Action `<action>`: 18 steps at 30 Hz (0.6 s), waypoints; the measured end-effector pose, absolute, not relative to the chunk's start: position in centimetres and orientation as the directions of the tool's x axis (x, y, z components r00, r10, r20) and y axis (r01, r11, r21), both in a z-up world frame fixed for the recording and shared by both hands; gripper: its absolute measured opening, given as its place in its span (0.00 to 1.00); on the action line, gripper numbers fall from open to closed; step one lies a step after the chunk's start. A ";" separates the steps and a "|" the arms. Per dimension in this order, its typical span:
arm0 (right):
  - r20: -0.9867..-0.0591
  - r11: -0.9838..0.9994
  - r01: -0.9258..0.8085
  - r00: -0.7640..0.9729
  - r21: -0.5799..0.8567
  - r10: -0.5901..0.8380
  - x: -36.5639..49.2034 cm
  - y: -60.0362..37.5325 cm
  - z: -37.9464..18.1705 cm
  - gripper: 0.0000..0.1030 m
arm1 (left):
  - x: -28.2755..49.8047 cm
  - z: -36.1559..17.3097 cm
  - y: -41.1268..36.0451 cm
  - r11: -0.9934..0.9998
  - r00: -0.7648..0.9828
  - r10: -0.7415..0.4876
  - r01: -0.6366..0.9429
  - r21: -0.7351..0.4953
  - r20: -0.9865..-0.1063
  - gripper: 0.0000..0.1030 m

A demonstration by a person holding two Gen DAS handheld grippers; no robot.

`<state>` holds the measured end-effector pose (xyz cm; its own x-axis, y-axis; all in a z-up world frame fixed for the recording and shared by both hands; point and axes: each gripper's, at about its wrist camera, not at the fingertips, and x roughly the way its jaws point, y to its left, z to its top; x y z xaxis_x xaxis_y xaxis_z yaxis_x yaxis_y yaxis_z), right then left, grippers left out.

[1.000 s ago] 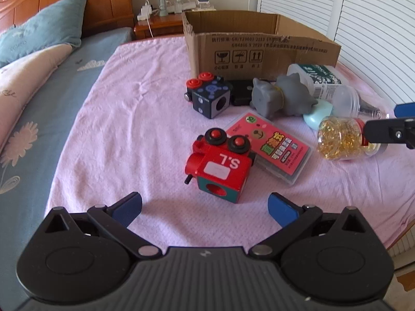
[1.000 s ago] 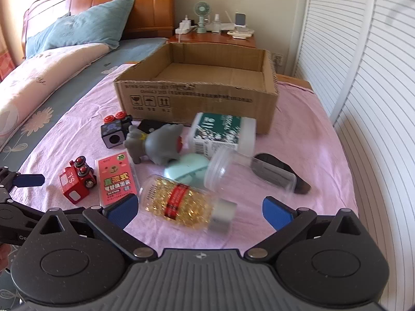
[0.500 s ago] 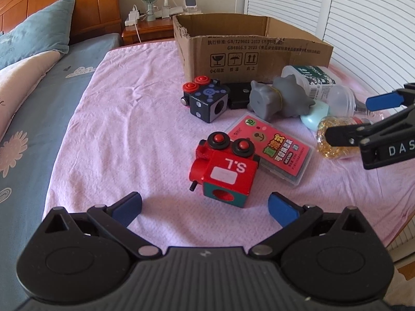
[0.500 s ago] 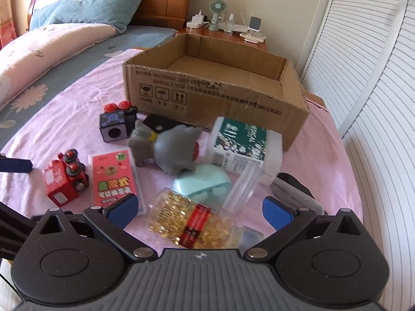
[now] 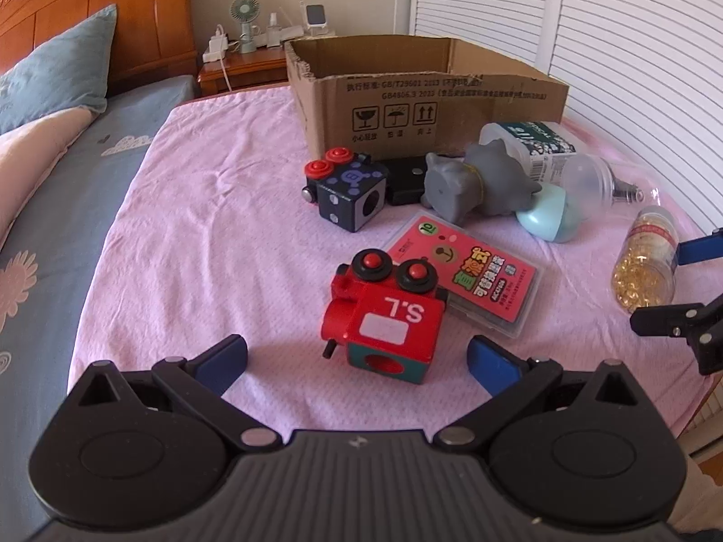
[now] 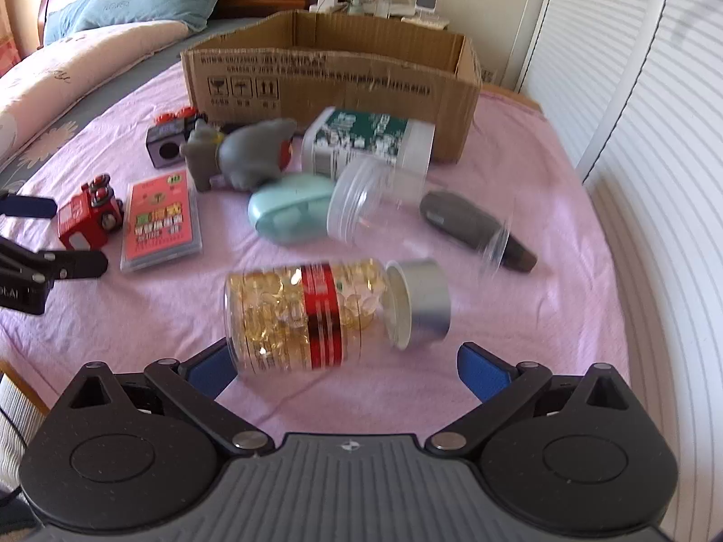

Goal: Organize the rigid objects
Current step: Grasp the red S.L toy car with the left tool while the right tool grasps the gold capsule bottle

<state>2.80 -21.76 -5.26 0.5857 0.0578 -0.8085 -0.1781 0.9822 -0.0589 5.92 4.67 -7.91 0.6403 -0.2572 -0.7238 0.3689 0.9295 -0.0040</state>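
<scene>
1. Grippers first: the left gripper [image 5: 357, 359] has its jaws spread wide and holds nothing, with the red train [image 5: 384, 316] lying on its side just ahead between the blue pads, seemingly lined up for a grasp.
2. The right gripper [image 6: 345, 368] is likewise spread and empty; the capsule jar [image 6: 334, 316] lies on its side across the gap, its base beside the left pad, so closing would likely catch it across the body.
3. Just past the train, touching it, lies the pink card pack [image 5: 470, 273], flat on the pink sheet [image 5: 217, 226].
4. Farther on sit the dark cube [image 5: 350, 192], the grey toy [image 5: 479, 180] and a mint case [image 5: 549, 217], crowded together; a clear jar [image 6: 406, 207] and a green-label bottle [image 6: 366, 147] lie tipped over beside them.
5. Farthest stands the open box [image 6: 334, 86], which I judge to be the destination. No item shows inside it, though its floor is partly hidden.
</scene>
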 end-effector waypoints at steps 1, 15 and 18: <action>-0.806 0.983 -0.180 0.587 -0.043 0.072 2.7 -21.9 -5.4 1.00 | 5.9 -7.9 4.6 0.925 0.643 -0.260 0.379 0.004 -0.720 1.00; -0.747 0.972 -0.234 0.650 -0.019 0.142 1.8 -22.7 -6.0 1.00 | 6.2 -7.5 4.9 0.844 0.631 -0.378 0.535 0.028 -0.678 0.69; -0.738 0.971 -0.237 0.658 -0.017 0.147 1.7 -22.8 -6.1 1.00 | 6.4 -7.6 5.2 0.833 0.616 -0.408 0.553 0.000 -0.674 0.62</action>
